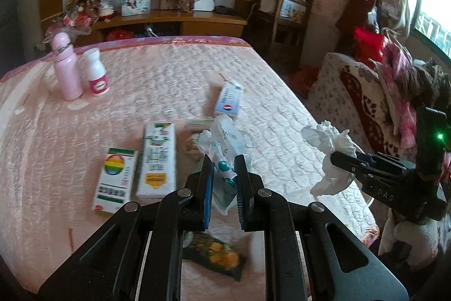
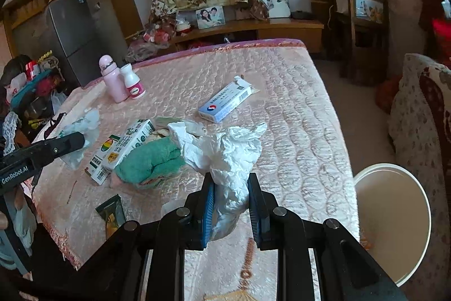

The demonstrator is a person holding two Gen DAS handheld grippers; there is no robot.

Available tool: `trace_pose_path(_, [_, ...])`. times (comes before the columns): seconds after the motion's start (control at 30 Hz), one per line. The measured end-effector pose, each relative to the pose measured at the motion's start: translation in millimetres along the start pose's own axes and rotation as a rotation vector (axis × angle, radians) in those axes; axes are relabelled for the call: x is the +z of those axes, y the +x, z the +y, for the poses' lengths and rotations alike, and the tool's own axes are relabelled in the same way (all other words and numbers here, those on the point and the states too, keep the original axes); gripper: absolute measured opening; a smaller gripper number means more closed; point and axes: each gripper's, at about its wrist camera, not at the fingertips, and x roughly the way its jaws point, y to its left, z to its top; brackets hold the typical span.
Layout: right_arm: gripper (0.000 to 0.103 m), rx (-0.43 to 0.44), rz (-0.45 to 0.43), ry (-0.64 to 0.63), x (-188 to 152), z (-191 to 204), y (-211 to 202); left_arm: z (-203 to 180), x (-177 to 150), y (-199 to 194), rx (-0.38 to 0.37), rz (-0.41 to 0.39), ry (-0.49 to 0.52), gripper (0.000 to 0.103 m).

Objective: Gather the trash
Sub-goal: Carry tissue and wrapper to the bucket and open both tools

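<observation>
My left gripper (image 1: 224,160) is shut on a crumpled plastic wrapper (image 1: 225,148) with green print, held above the pink bed cover; it also shows in the right wrist view (image 2: 81,129). My right gripper (image 2: 229,178) is shut on a crumpled white tissue (image 2: 225,154), held over the bed's near right part; the tissue also shows in the left wrist view (image 1: 331,154). A white bin (image 2: 394,222) stands on the floor at the bed's right side. A dark snack wrapper (image 1: 217,256) lies near the bed's front edge.
On the bed cover (image 2: 296,109) lie a rainbow box (image 1: 115,182), a tall white carton (image 1: 157,160), a blue-white box (image 2: 225,102), a green towel (image 2: 152,160), a pink bottle (image 1: 66,66) and a white bottle (image 1: 97,75). An armchair (image 2: 422,131) stands right.
</observation>
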Motion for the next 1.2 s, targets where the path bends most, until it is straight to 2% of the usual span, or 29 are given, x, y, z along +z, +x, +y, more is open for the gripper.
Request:
trace_pose_path(0.7, [0.021, -0.119, -0.055, 0.102, -18.8, -82.9, -57.3, -114.6, 10.8, 33.9, -0.087, 0.019, 0.137, 0.012])
trace_pose_path(1.2, [0.021, -0.207, -0.054, 0.201, -37.2, -149.9, -80.6, -189.1, 12.0, 71.9, -0.146, 0.062, 0.222, 0.012])
